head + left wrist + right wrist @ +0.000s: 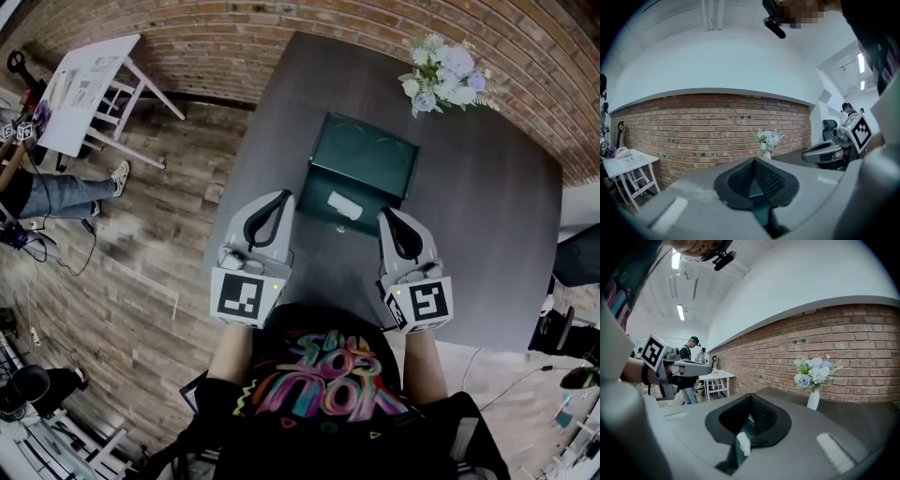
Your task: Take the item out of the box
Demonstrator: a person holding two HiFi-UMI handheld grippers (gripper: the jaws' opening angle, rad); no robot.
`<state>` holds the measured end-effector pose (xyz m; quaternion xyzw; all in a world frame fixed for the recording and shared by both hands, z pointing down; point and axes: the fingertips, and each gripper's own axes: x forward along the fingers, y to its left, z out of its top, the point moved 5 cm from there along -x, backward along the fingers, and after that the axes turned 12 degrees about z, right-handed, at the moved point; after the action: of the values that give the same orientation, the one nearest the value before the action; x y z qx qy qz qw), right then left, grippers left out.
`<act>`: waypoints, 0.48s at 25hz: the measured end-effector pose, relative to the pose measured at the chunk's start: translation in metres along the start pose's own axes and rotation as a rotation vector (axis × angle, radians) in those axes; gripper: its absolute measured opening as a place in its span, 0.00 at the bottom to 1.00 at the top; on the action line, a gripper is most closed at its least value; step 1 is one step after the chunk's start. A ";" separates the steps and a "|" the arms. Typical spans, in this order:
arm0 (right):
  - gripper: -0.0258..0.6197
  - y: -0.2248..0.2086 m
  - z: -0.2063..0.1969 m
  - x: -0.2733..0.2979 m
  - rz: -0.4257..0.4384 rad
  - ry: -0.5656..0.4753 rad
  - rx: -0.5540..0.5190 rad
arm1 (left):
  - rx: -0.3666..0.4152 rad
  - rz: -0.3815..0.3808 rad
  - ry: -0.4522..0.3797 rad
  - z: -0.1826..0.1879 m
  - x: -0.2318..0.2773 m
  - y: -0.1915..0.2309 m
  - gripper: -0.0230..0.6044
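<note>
Here the boxed item [344,204] lies between left gripper [283,195] and right gripper [384,213].

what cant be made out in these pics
- White item in the green box: too small in the head view to identify; in the right gripper view the fingers hide all but a sliver.
- Box in the left gripper view: almost wholly behind that gripper's fingers.
- Person by the white table: cut off by the head view's left edge.
</note>
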<state>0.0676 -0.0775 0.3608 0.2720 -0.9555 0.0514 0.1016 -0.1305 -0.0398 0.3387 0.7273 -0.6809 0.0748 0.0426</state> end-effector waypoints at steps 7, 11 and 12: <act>0.04 -0.017 -0.004 0.010 -0.010 -0.001 0.016 | 0.000 -0.036 0.028 -0.005 0.026 -0.003 0.04; 0.04 -0.019 -0.005 0.012 -0.043 0.007 0.039 | 0.016 -0.070 0.036 -0.004 0.036 0.001 0.04; 0.04 -0.019 -0.004 0.012 -0.049 0.012 0.038 | 0.018 -0.082 0.035 -0.003 0.038 0.002 0.04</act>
<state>0.0682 -0.0993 0.3688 0.2968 -0.9468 0.0689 0.1031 -0.1301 -0.0769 0.3477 0.7535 -0.6489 0.0921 0.0509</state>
